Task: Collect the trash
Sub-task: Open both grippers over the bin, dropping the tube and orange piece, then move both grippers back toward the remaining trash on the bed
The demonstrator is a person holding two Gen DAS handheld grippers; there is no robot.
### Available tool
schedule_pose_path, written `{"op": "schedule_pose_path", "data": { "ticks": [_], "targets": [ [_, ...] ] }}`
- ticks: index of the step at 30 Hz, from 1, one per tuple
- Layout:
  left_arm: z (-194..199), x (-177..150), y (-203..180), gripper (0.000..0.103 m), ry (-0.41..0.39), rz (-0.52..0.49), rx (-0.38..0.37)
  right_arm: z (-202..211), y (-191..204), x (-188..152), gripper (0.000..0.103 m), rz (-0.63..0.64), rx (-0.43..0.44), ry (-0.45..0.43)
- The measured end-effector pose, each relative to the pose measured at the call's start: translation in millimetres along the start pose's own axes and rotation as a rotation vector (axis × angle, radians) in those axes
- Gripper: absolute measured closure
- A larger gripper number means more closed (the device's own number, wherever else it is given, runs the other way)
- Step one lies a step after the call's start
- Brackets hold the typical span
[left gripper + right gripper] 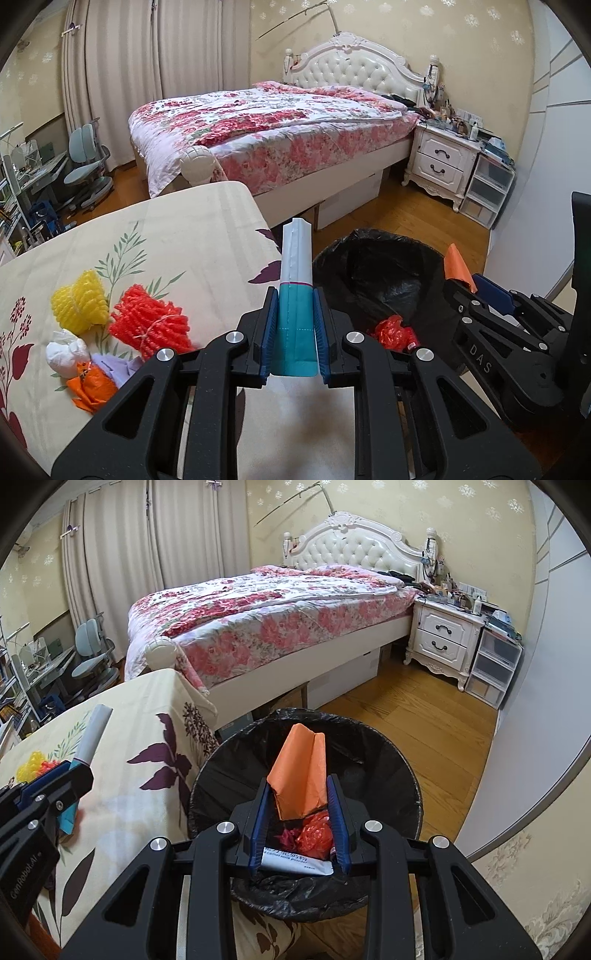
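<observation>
Overhanging bin rim (pixel 236 734): orange paper (pixel 301 775)

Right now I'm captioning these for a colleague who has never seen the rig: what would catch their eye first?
Probably the two loaded grippers: the right gripper pinches a folded orange paper over the black-lined bin, and the left gripper clamps a teal-and-white packet at the table's edge. Next, the bright trash on the floral tablecloth: a yellow foam net and a red one.

Soft even indoor light, faint shadows, sharp focus, strong fisheye bending, dark corners
</observation>
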State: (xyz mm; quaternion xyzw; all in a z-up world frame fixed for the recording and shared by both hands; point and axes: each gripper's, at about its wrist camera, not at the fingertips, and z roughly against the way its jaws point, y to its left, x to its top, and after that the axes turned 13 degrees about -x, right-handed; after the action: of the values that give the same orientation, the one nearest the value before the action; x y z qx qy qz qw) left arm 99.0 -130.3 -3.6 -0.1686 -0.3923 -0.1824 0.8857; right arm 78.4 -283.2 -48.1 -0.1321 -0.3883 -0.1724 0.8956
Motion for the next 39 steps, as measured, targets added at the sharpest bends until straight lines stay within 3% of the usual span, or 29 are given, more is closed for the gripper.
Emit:
{"op": "schedule_pose_path", "data": {
  "ticks": [15, 22, 23, 24, 31, 39],
  "targets": [
    [-57.1, 5.9, -16.2, 0.084, 0.08, -0.027, 0.036, -33.9, -15.4, 2.3, 0.072, -0.029, -0.04, 0.048],
    [-72.2, 4.1, -19.6, 0.082, 0.112, -0.045, 0.052, -41.2, -18.3, 2.5, 0.064, -0.04, -0.059, 0.05],
    [-73.0, 3.5, -19.5, 0.081, 0.113, -0.045, 0.057, -40.9, -19.0, 2.3, 0.059, -0.043, -0.066, 0.047],
    [-73.8, 3.3, -19.9, 0.073, 0.118, -0.043, 0.057, -40.0, -19.9, 1.6, 0.057, -0.046, -0.071, 0.044],
    [-63.7, 4.1, -19.7, 0.041, 0.097, -0.039, 0.066, -33.7, -24.0, 2.5, 0.055, -0.053, -0.092, 0.032],
    [-35.7, -3.4, -15.6, 0.035, 0.082, -0.025, 0.073, -18.6, -19.7, -1.3, 0.051, -0.044, -0.075, 0.019]
  ]
}}
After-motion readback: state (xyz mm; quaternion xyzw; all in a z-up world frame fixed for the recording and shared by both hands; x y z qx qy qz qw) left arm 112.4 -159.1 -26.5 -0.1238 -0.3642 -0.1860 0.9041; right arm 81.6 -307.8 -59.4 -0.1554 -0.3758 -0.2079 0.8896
